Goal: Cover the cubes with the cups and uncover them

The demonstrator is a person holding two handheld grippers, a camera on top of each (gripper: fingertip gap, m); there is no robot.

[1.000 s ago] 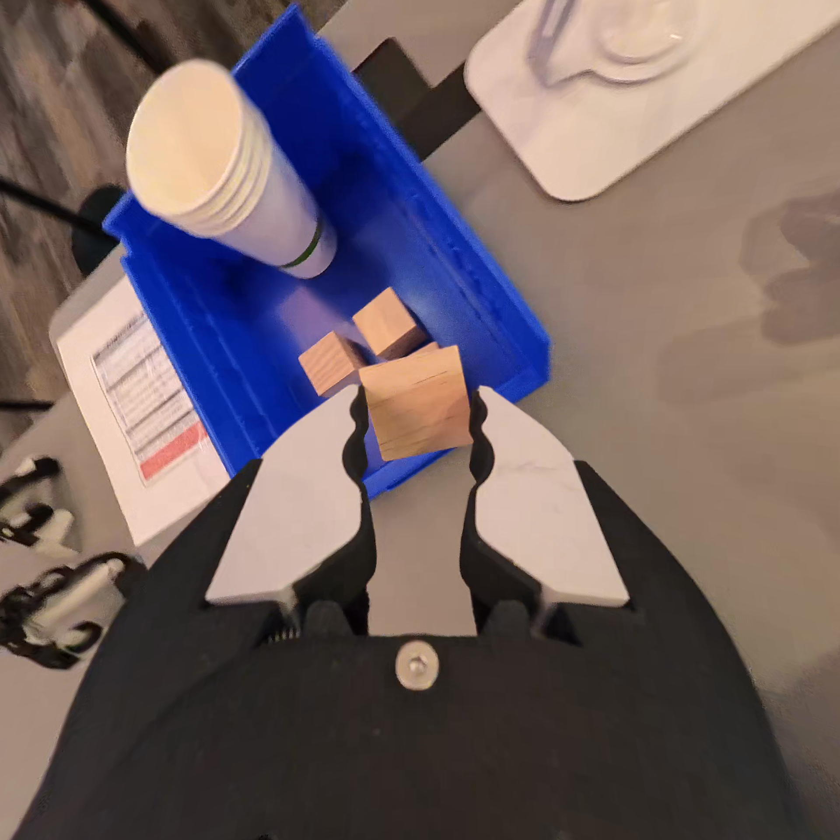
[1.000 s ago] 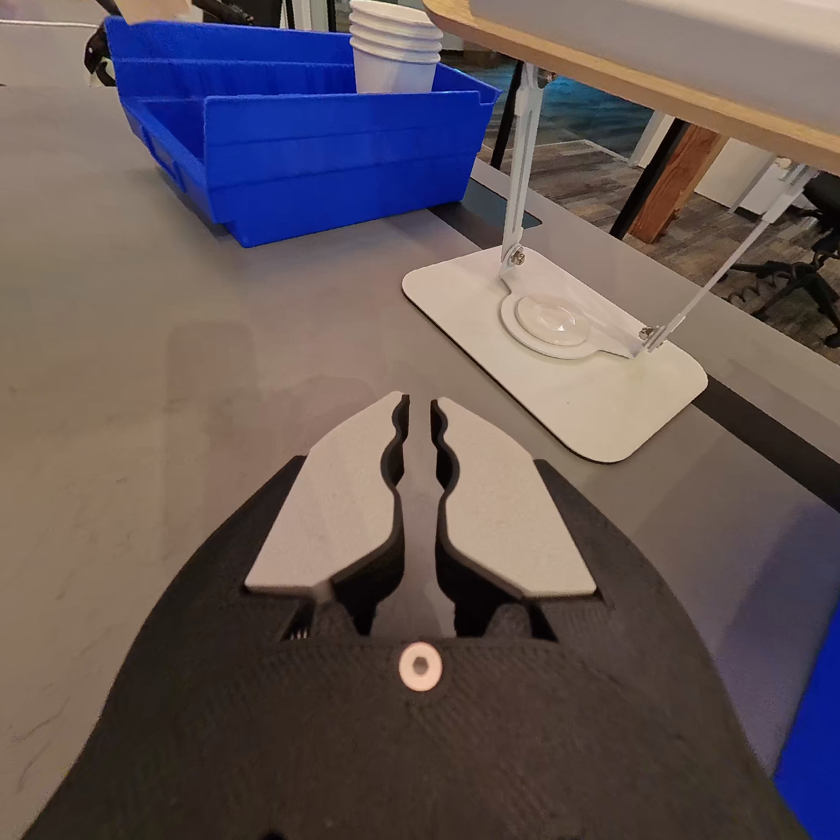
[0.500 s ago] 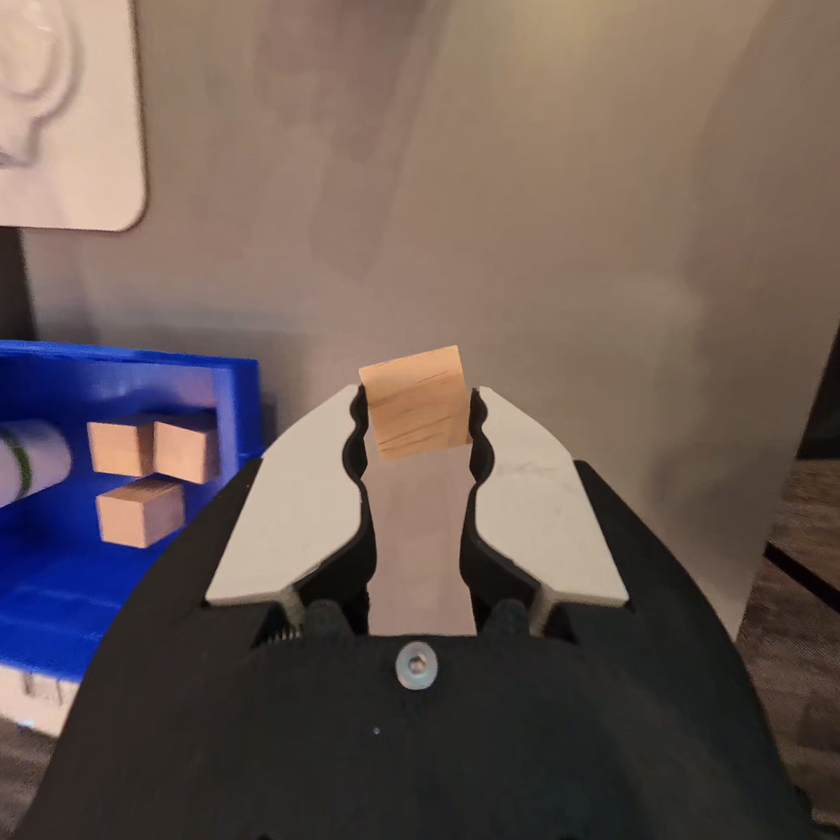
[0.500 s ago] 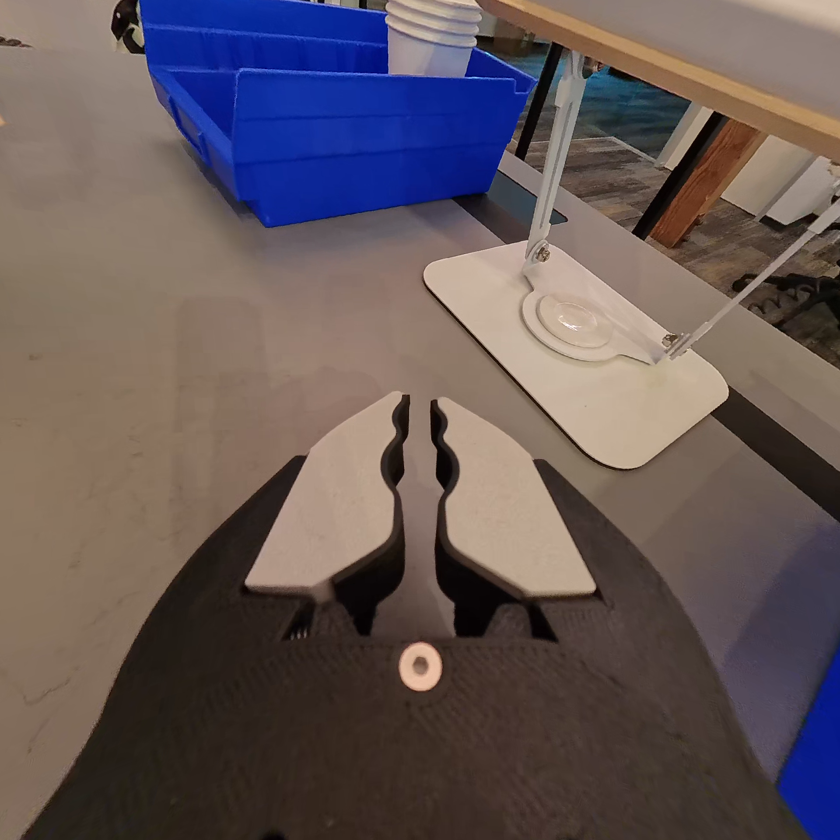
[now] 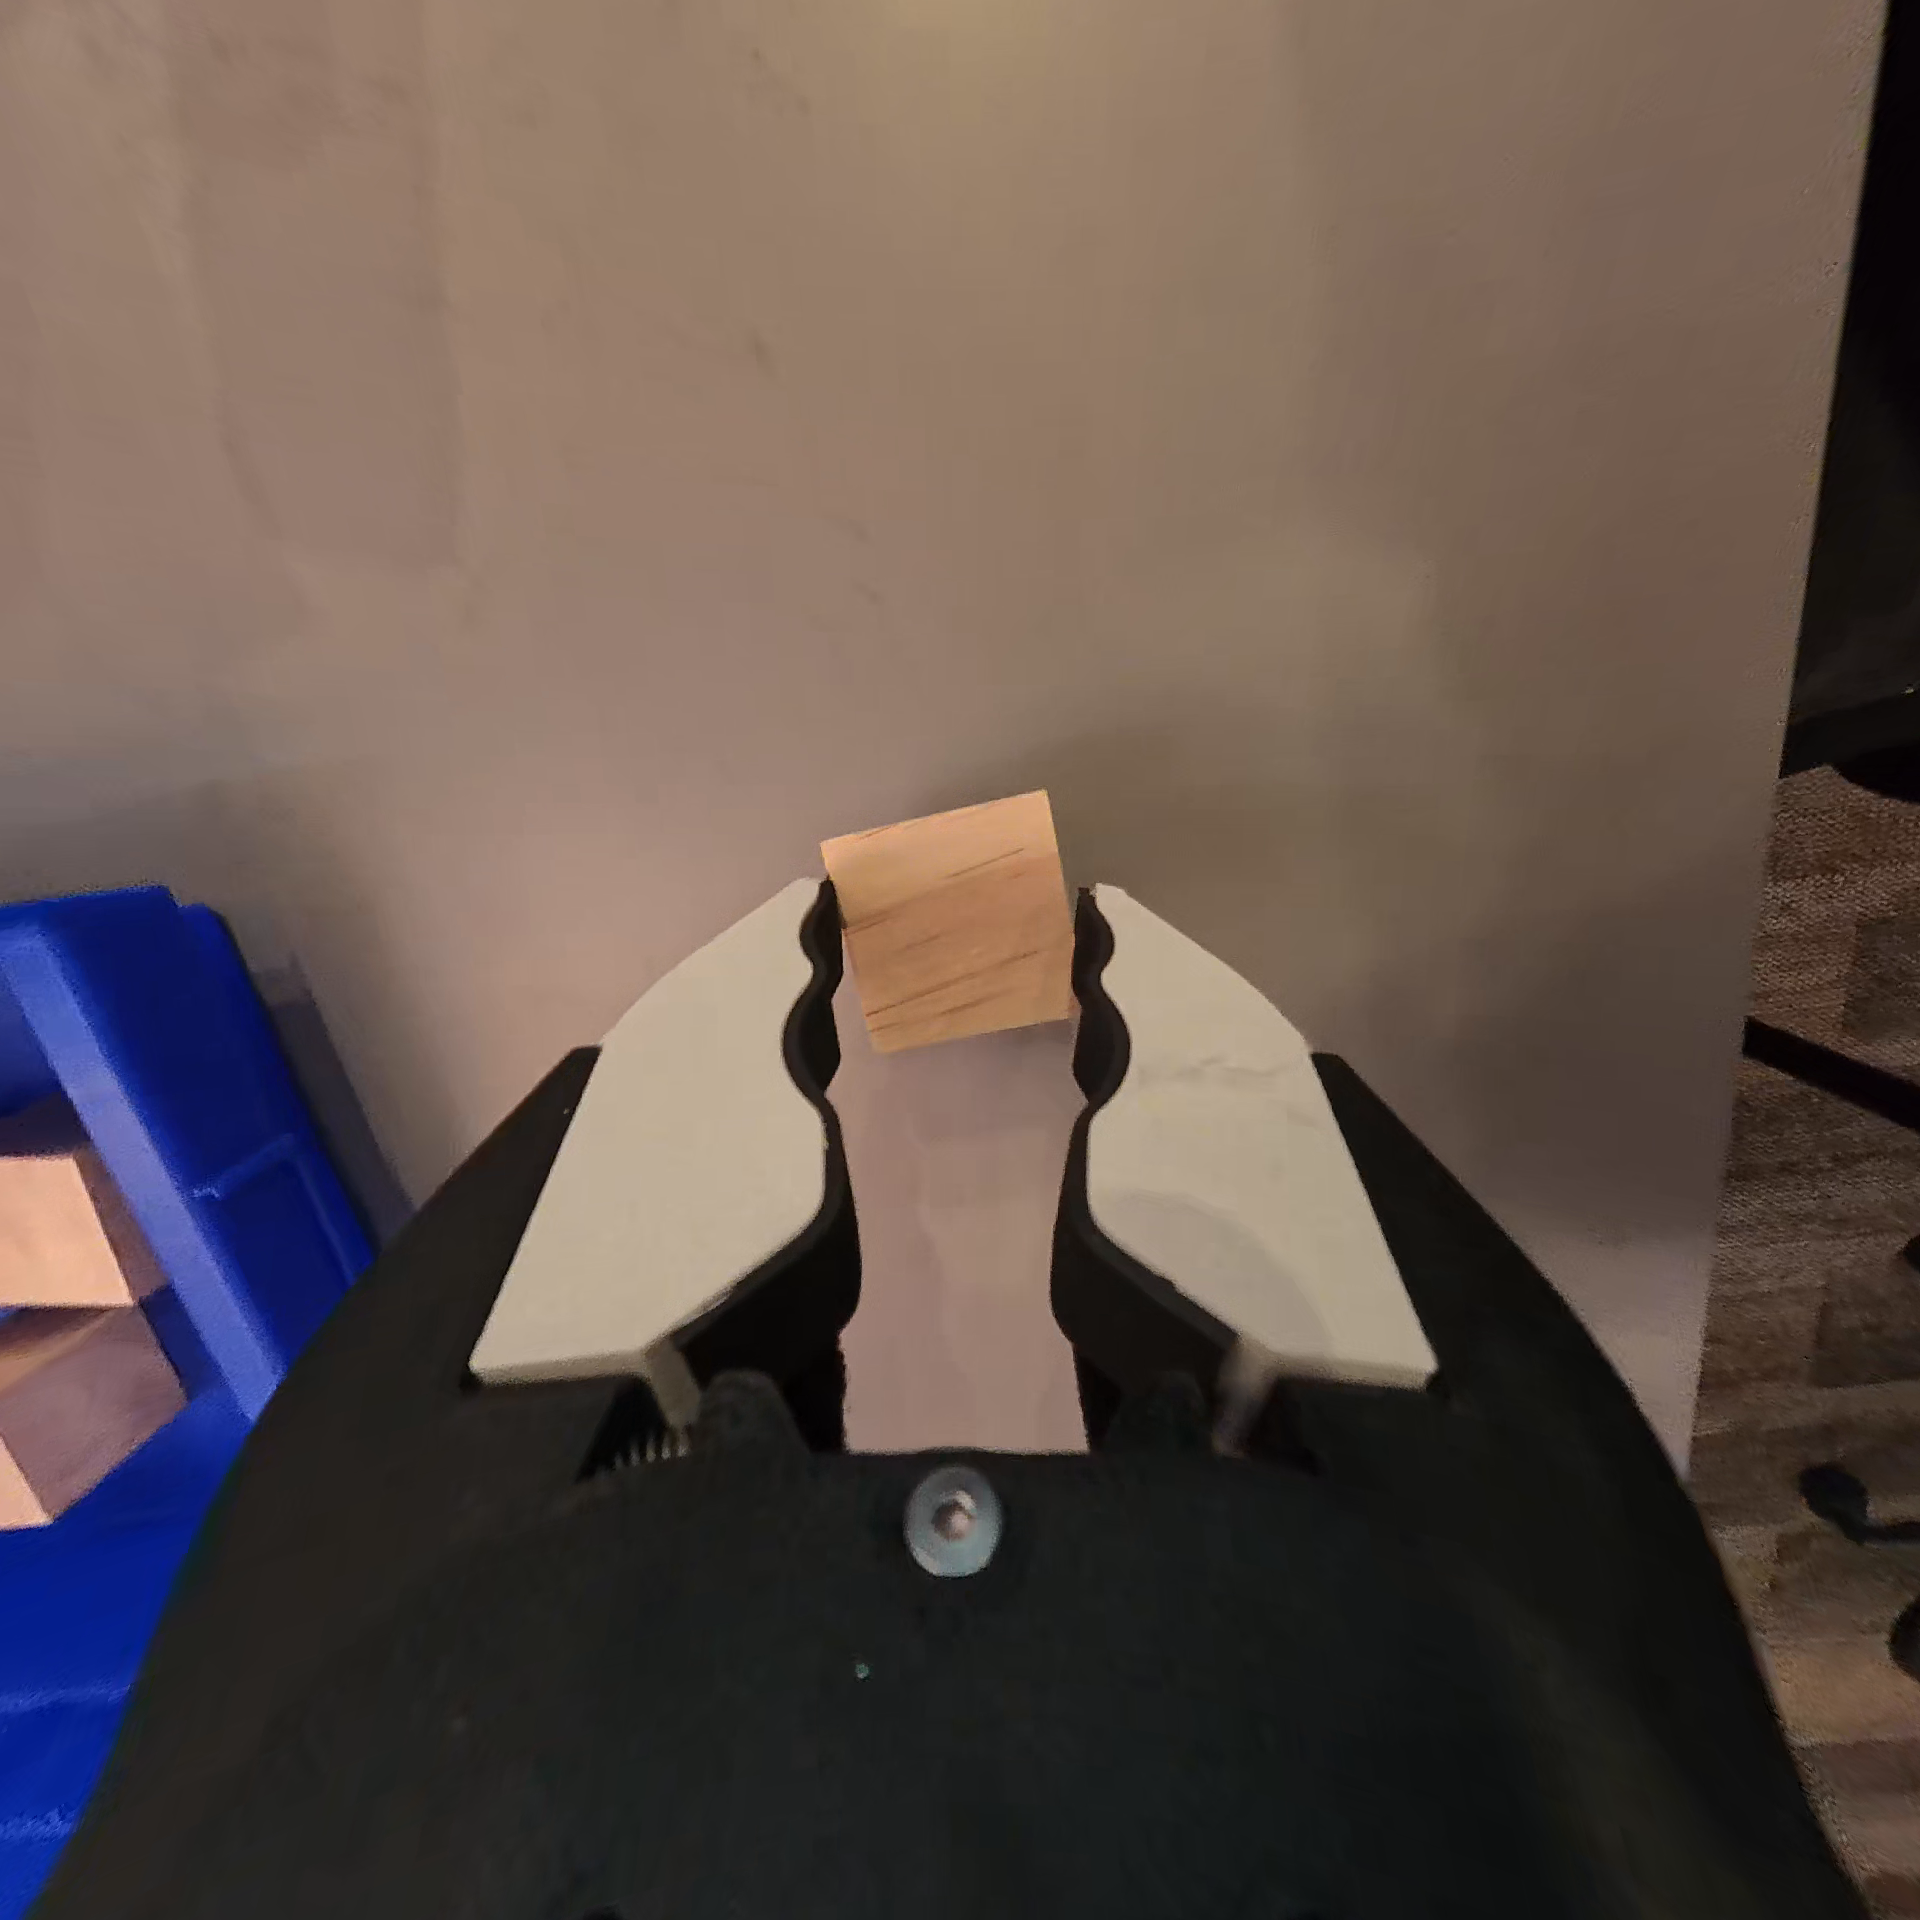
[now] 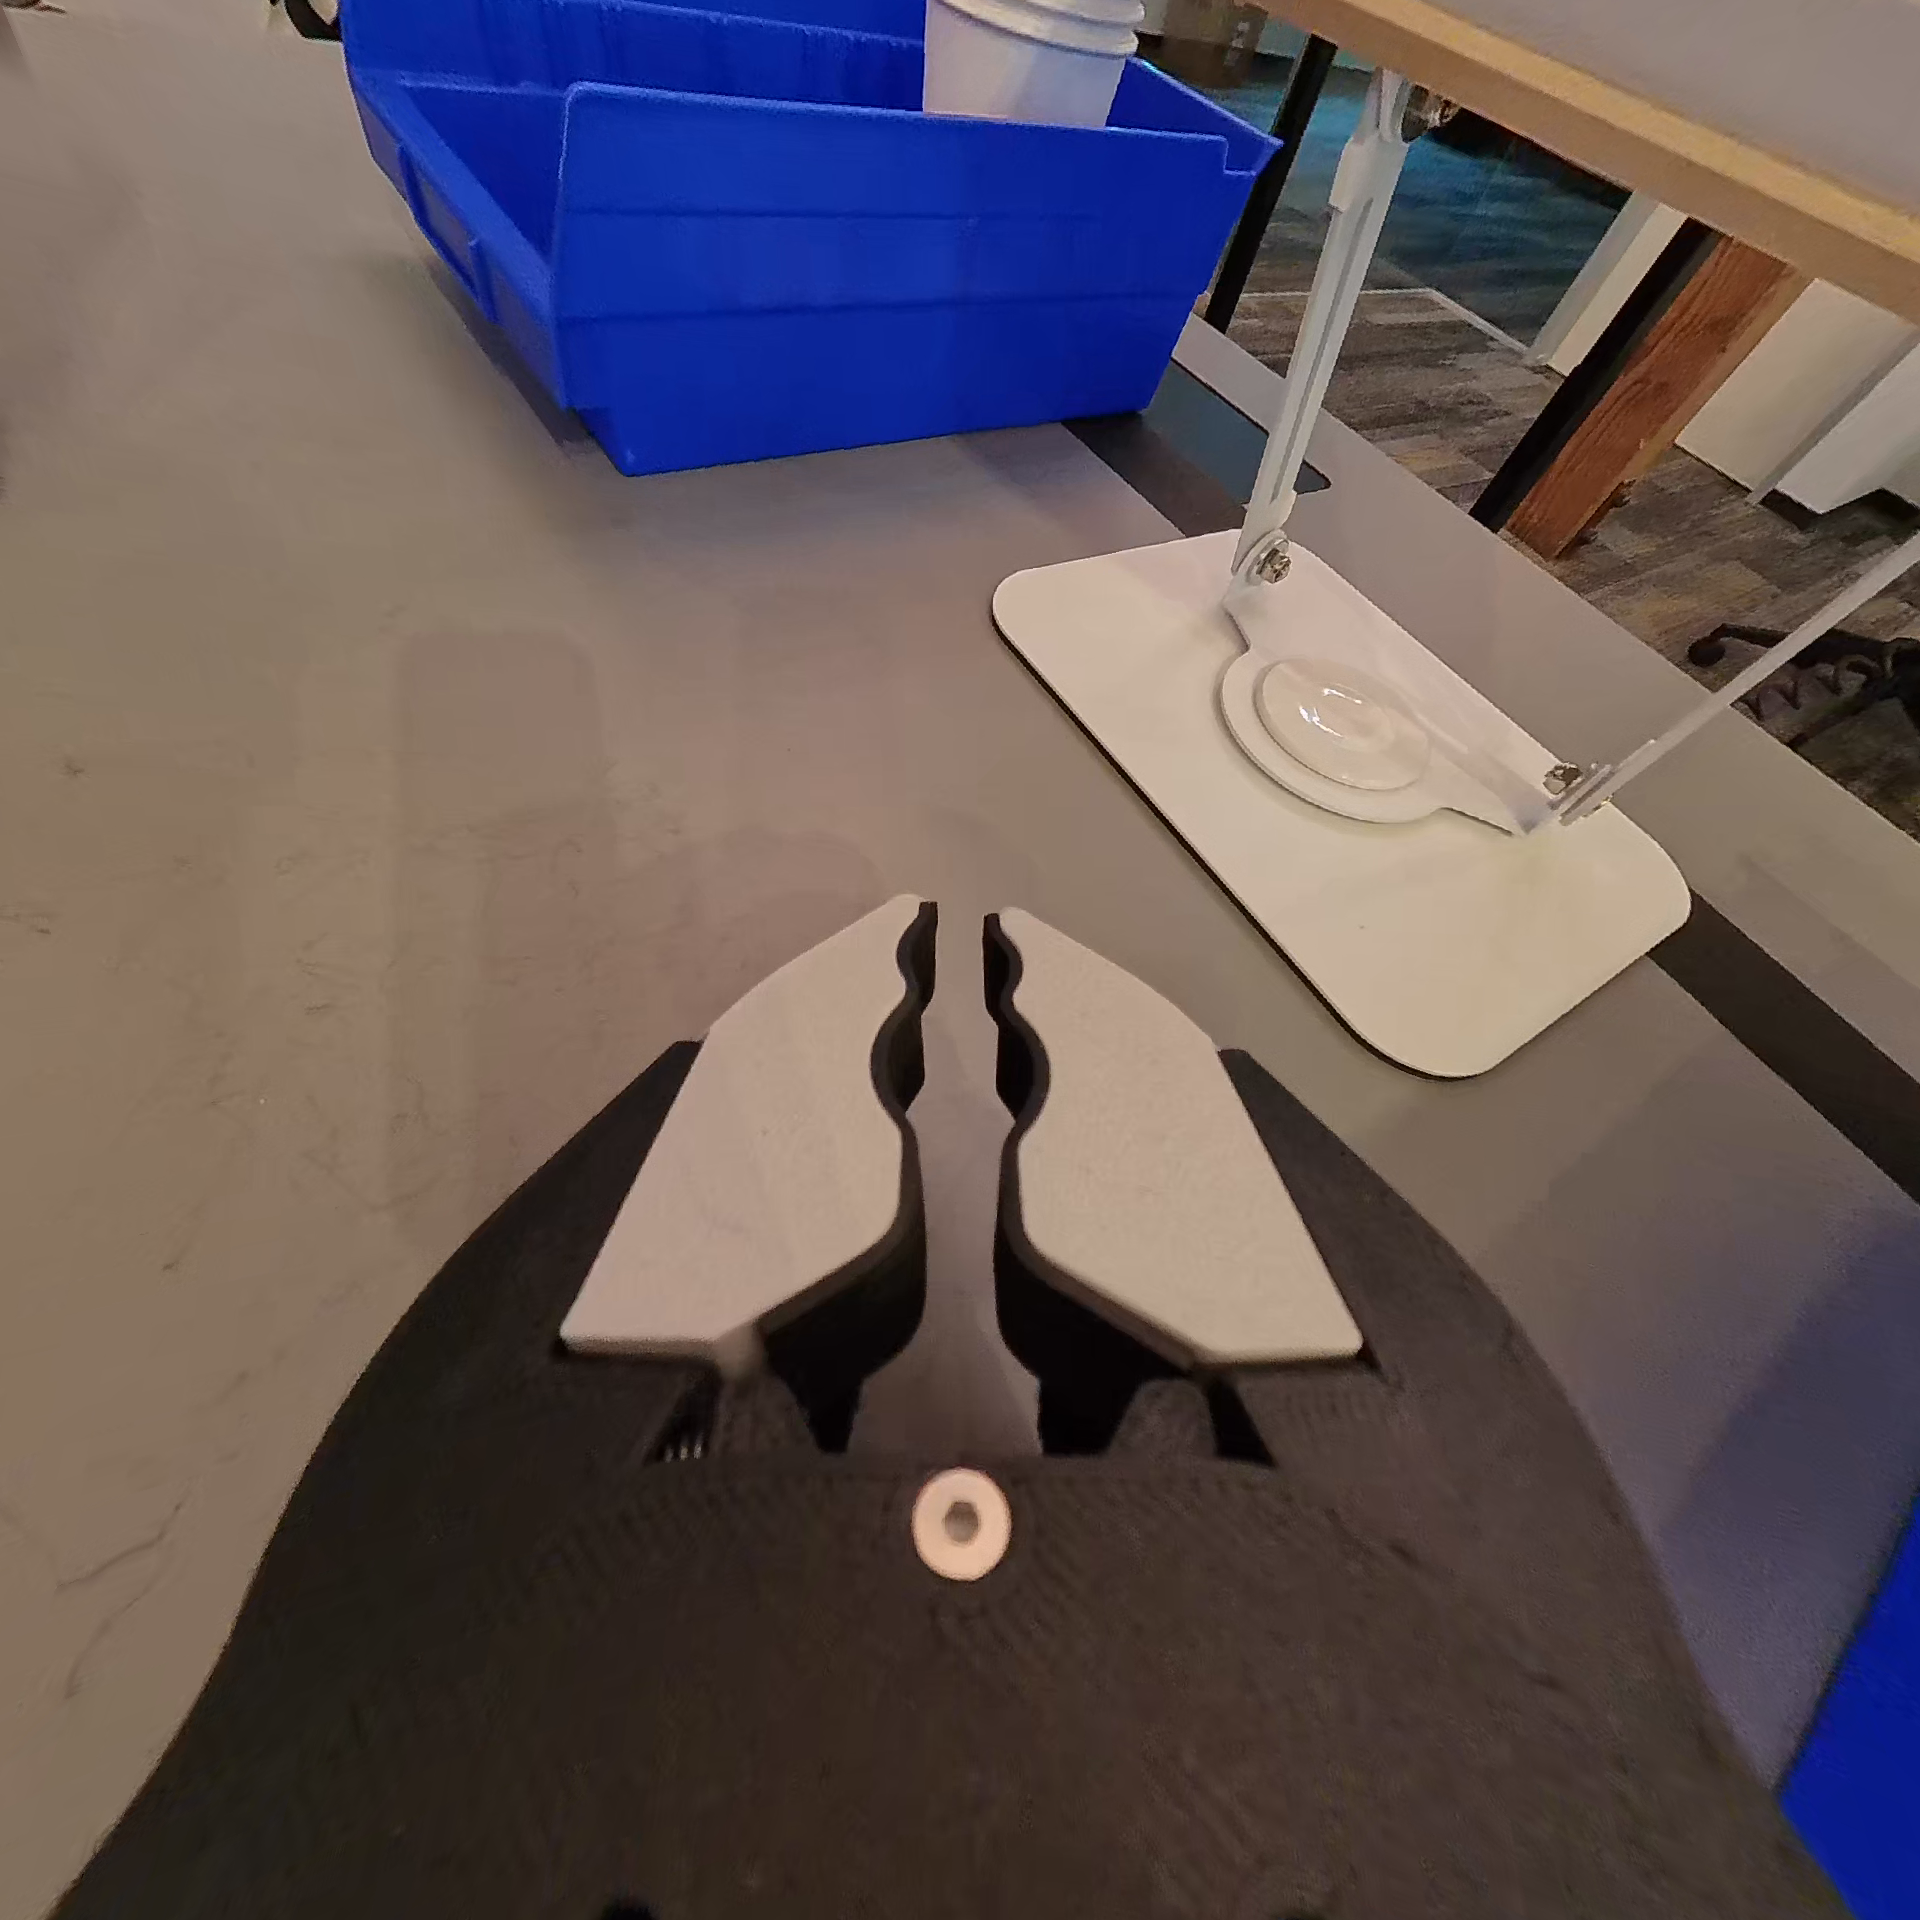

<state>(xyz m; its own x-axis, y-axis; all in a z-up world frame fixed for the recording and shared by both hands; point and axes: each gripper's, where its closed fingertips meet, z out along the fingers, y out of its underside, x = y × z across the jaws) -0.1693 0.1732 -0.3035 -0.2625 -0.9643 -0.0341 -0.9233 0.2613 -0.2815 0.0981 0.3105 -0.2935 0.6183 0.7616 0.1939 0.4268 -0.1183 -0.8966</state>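
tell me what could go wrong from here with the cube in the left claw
1. The wooden cube sits tilted, pinched only at the very tips of the left claw, so it may twist or slip out before it is set on the grey table.
2. Released at that tilt, it may tumble and land off its intended spot.
3. The blue bin is close on the left; a cube placed near it could leave little room for a cup.

Three wooden cubes (image 5: 951, 925), one cup stack (image 6: 1023, 57), two blue bins (image 6: 873, 270), one white stand (image 6: 1351, 831)
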